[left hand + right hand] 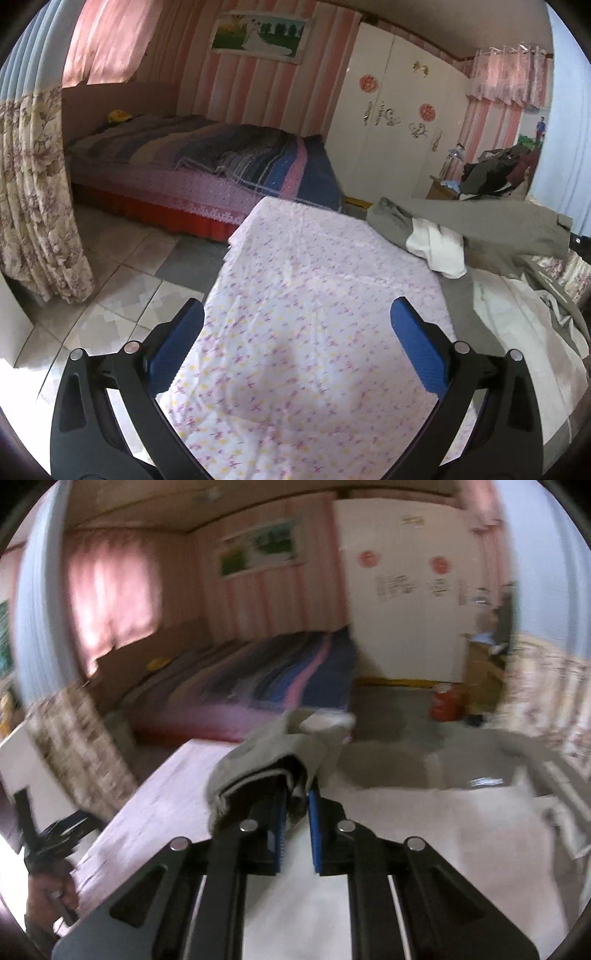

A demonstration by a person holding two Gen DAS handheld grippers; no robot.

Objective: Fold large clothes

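Observation:
A large grey jacket (pixel 480 221) with a white lining (pixel 439 251) lies on the right side of a table covered by a floral cloth (pixel 295 240). One part of it is stretched up across the right of the left wrist view. My left gripper (pixel 297 306) hangs open over the bare cloth with nothing between its blue pads (pixel 417 350). The right wrist view is blurred. In it my right gripper (pixel 297 794) is shut on a bunched fold of the grey jacket (pixel 258 760), raised above the table (pixel 159 794). A hand (pixel 48 893) holds the left gripper (pixel 48 842) at the lower left.
A bed with a striped blanket (pixel 221 155) stands beyond the table, with tiled floor (pixel 129 266) between them. A white wardrobe (pixel 388 110) fills the back right, near a pile of dark clothes (pixel 495 170). A floral curtain (pixel 33 184) hangs at left. A red container (pixel 447 701) sits on the floor.

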